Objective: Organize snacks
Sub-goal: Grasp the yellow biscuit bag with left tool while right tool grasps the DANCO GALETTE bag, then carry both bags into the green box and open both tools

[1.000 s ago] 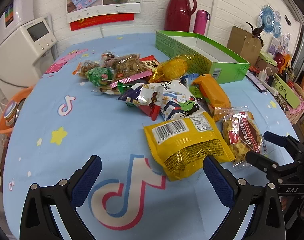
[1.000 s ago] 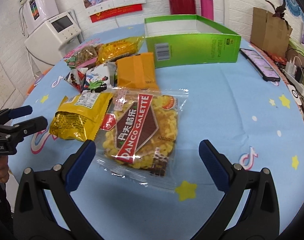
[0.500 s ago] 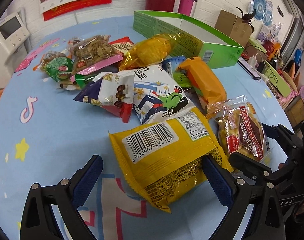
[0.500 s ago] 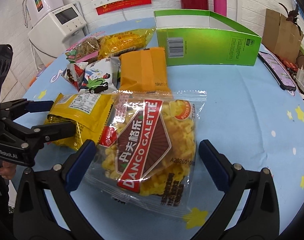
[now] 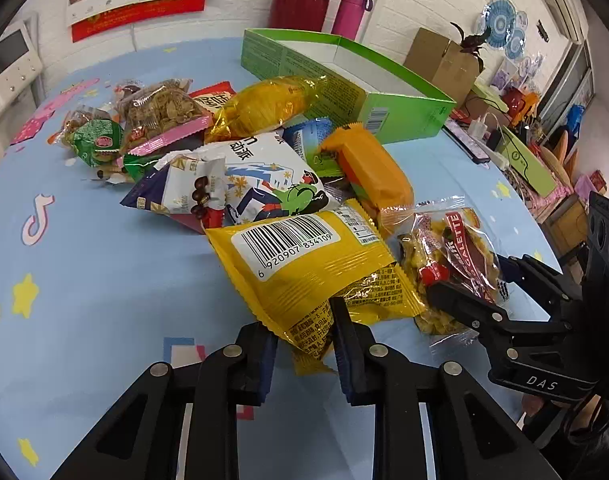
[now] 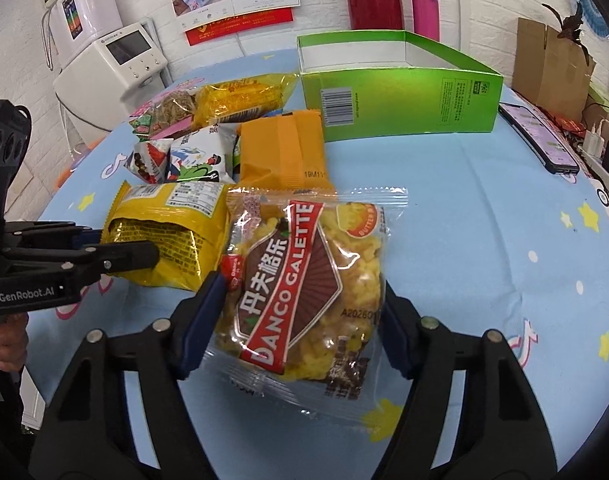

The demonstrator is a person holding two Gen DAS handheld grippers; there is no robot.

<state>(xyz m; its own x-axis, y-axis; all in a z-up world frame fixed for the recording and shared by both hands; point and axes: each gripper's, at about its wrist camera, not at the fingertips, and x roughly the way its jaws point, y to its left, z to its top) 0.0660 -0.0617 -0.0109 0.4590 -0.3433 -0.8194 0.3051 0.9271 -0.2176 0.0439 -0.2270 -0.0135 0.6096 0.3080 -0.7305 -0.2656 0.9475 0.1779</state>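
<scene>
Over on the left side of your left wrist view, the snack pile [image 5: 192, 148] sits around 11 o'clock on the blue counter [image 5: 104, 280]: a green round pack, a pink-edged bag of brown crisps, and a white cartoon bag all heaped together, touching. Dead centre, your left gripper [image 5: 304, 334] has its jaws squeezed nearly together on the near bottom edge of the yellow barcode bag [image 5: 304, 264], so that one's pinched tight. The bag's far end leans against the white cartoon bag and the orange pack [image 5: 372, 168] at about 1 o'clock. Behind that, at 12 to 1 o'clock, the green box [image 5: 344, 76] stands open on the counter.

Moving right, your right gripper [image 6: 300, 320] is clamped on the clear DANCO GALETTE bag [image 6: 304, 276], jaws pressing in on both sides of its lower half with the plastic bulging between them. They're only part closed, since the bag is fat. It lies just beside the yellow barcode bag, edges overlapping at 9 o'clock in the right wrist view. The orange pack touches its top seam at 12 o'clock. A phone [image 6: 540, 140] lies at 2 o'clock, right of the green box and well apart from the snacks.
</scene>
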